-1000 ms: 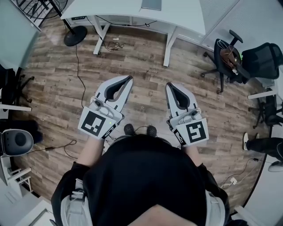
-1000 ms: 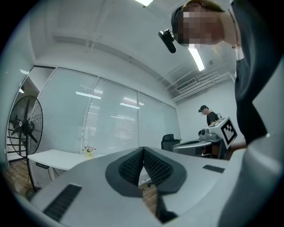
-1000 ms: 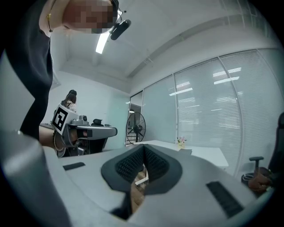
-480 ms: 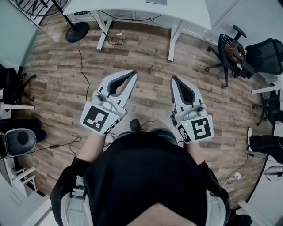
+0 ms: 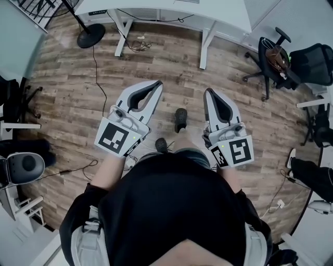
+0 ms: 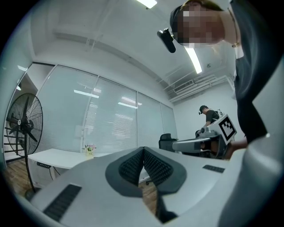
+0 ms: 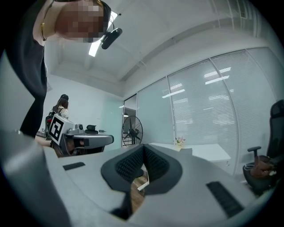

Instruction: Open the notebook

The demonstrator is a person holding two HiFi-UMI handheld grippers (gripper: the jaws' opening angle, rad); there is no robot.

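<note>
Holding the left tool [image 5: 156, 83] and the right tool [image 5: 208, 91] level and side by side over the wood floor [image 5: 171, 62], both aimed toward the white worktop [image 5: 223, 13] at the far side. Keeping each pair of jaws pressed together, pads meeting at the tips, pinching nothing. Standing with one shoe [image 5: 180, 118] forward between the tools. Cannot tell where the notebook lies: shown in no view.

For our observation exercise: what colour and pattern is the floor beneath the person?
The floor is brown with a wood-plank pattern, clearest in the head view.
</note>
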